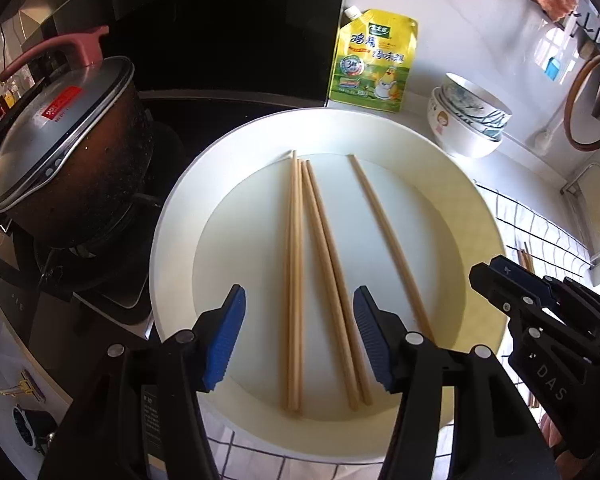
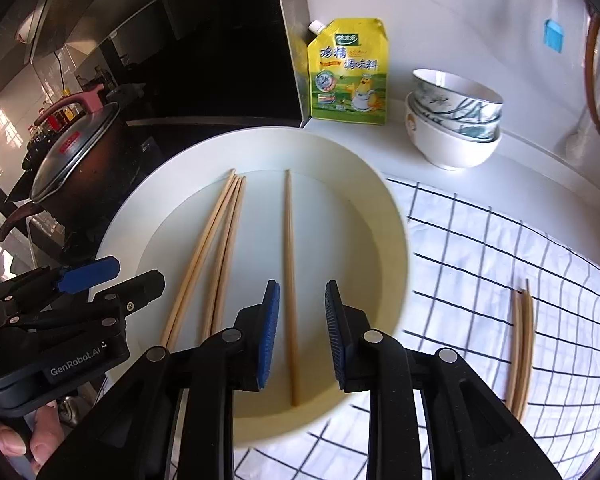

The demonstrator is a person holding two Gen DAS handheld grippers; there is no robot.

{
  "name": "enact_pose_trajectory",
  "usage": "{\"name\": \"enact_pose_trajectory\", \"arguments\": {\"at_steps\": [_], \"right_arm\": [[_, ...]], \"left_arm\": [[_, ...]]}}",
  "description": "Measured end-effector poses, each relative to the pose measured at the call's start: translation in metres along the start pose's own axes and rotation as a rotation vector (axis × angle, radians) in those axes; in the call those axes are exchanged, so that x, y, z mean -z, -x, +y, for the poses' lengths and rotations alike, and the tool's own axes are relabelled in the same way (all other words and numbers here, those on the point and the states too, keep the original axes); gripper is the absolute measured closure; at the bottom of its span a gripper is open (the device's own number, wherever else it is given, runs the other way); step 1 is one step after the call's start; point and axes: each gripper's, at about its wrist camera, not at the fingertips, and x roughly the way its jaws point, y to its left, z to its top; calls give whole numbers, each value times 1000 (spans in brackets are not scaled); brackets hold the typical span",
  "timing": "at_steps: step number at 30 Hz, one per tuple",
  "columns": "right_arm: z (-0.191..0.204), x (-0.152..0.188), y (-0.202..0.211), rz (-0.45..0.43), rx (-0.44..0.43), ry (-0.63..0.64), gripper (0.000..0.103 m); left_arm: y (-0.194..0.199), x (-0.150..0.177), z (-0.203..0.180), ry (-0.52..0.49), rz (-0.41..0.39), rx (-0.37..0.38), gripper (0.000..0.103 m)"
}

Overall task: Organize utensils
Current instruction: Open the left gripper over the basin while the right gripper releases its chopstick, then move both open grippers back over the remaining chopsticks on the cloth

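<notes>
A big white plate [image 1: 172,240] [image 2: 396,248] holds several wooden chopsticks. Two close pairs [image 1: 294,280] [image 1: 330,280] lie under my left gripper [image 1: 300,340], which hangs open above them without touching. A single chopstick [image 2: 289,280] [image 1: 388,240] runs between the blue pads of my right gripper [image 2: 302,332]; the pads stand apart from it, so that gripper is open. Each gripper shows at the edge of the other's view: the right gripper [image 1: 496,276], the left gripper [image 2: 112,276]. Another pair of chopsticks [image 2: 522,352] rests on the checked cloth [image 2: 500,256] to the right.
A lidded dark pot [image 1: 60,144] with a pink handle sits on the stove left of the plate. Behind the plate stand a yellow seasoning pouch [image 1: 372,60] and stacked bowls [image 1: 468,120]. A person's fingers [image 2: 16,440] hold the left gripper.
</notes>
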Motion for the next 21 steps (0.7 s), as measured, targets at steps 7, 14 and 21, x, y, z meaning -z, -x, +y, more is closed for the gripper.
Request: {"name": "enact_pose_trajectory", "arguments": {"at_steps": [7, 14, 21], "right_arm": [[-20, 24, 39, -25, 22, -17, 75], [-63, 55, 77, -42, 70, -64, 75], [-119, 84, 103, -41, 139, -135, 73]], "left_arm": [[26, 12, -31, -17, -31, 43, 47], [45, 25, -79, -68, -45, 99, 44], [47, 42, -134, -128, -22, 157, 44]]}}
